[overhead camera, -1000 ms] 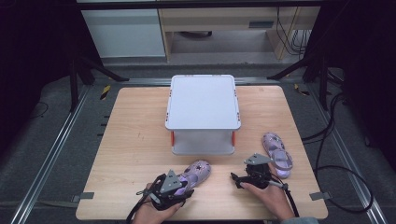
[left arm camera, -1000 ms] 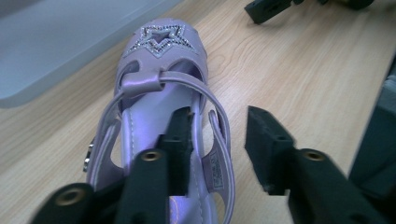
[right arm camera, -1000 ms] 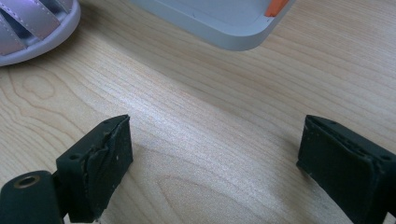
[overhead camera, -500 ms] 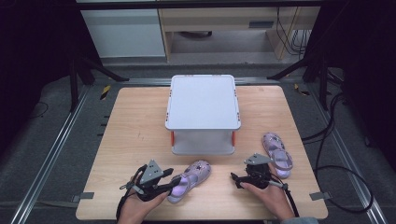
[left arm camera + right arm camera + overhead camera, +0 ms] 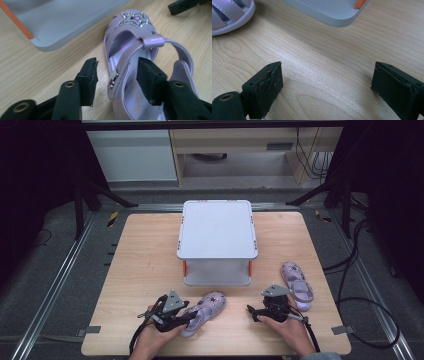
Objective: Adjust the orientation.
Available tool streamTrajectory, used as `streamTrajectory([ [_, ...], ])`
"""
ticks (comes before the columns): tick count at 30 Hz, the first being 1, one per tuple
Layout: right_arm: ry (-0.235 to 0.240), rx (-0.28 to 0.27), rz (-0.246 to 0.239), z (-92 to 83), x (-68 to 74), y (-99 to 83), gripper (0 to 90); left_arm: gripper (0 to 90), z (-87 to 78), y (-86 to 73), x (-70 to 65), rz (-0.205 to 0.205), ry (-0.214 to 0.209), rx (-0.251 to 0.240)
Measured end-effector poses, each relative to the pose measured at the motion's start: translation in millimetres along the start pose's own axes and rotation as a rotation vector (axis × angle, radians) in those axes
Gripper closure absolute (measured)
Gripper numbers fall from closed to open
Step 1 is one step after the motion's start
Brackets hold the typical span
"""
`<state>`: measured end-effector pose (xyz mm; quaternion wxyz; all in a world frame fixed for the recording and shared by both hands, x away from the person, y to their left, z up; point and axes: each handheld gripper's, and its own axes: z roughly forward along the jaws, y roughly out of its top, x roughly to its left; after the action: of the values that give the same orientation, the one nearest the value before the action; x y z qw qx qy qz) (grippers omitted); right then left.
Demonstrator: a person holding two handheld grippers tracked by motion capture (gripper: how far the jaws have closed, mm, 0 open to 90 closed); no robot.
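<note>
So I've got my left gripper (image 5: 116, 72) down at the near edge of the wooden table (image 5: 145, 255), straddling the side of a lilac kids' sandal (image 5: 130, 57), the one with the sparkly star on the toe. One jaw sits inside the shoe against the ankle strap, the other is out on the bare wood next to the buckle, with a gap between it and the sandal. So the jaws aren't clamped on it; they've just been closing in a bit, and the strap side is between them.

My right gripper (image 5: 325, 85) is just parked on the table with its jaws spread wide and nothing between them but wood grain. The second sandal (image 5: 296, 281) lies just past it, toward the right edge, well apart from the first.

The white storage box (image 5: 216, 242) with the orange latches sits in the middle of the table, lid on, so I can't tell what's in it. Both sandals are outside it, on the table in front of it.
</note>
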<state>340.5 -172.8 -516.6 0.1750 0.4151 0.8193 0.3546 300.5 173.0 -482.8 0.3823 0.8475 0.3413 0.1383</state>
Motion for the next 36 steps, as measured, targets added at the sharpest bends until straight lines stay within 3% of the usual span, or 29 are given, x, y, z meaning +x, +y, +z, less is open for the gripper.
streamTrajectory([
  [3,0.002,0.0,-0.001,-0.1,-0.1,0.1,10.4,63.9,2.5,0.4,-0.2,-0.006,-0.017,0.021],
  [5,0.008,0.001,-0.005,-0.7,-0.3,0.4,13.6,73.0,0.8,2.1,-1.3,-0.01,-0.005,0.015],
  [8,0.023,-0.027,0.018,-6.2,-3.1,4.8,20.4,75.8,-1.0,3.9,-2.9,-0.026,0.005,0.002],
  [18,0.016,-0.067,-0.014,-20.0,-3.9,11.4,40.3,76.4,-6.9,7.3,-7.5,-0.066,0.041,-0.046],
  [28,0.025,-0.064,-0.032,-23.0,-3.0,12.2,50.6,76.6,-16.3,13.4,-2.1,-0.094,0.067,-0.08],
  [36,0.025,-0.1,-0.057,-38.1,-5.5,22.0,63.1,76.7,-18.8,26.0,3.0,-0.105,0.084,-0.101],
])
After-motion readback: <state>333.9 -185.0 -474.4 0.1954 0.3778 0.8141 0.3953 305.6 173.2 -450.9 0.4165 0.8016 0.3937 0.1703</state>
